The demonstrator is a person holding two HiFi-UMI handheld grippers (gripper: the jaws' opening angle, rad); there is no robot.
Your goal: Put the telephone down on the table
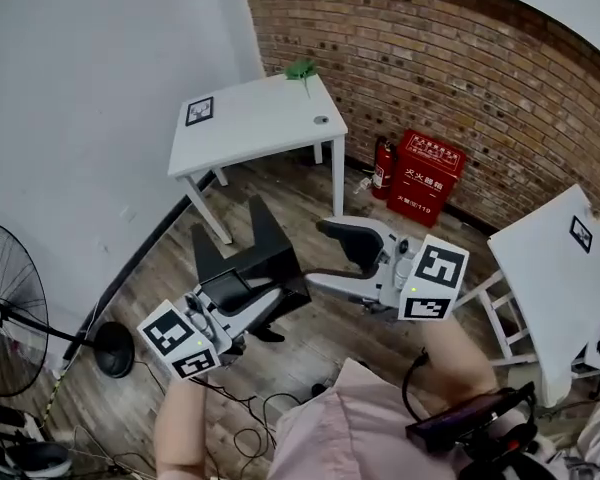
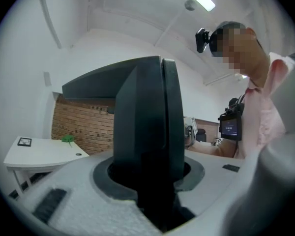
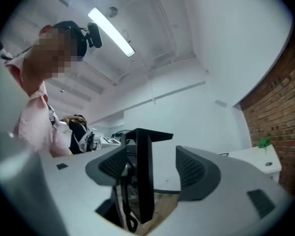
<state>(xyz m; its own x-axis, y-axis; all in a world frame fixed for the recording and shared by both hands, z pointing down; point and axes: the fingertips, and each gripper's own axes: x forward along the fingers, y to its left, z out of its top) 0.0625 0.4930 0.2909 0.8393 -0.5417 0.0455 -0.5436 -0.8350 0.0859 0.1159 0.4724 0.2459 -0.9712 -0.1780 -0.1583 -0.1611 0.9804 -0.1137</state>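
The black telephone [image 1: 248,260] hangs in the air over the wooden floor, with my left gripper [image 1: 248,300] shut on its lower part. In the left gripper view the telephone [image 2: 147,122] fills the space between the jaws of the left gripper [image 2: 150,177]. My right gripper [image 1: 330,258] faces it from the right, open. In the right gripper view a thin black edge of the telephone [image 3: 143,176], with a dangling cord [image 3: 124,203], stands between the pads of the right gripper [image 3: 155,168], which do not press on it.
A white table [image 1: 270,133] with a square marker and a small green thing [image 1: 301,69] stands ahead by the brick wall. A second white table [image 1: 550,278] is at the right. A red box [image 1: 426,174] and a fan [image 1: 10,313] stand on the floor.
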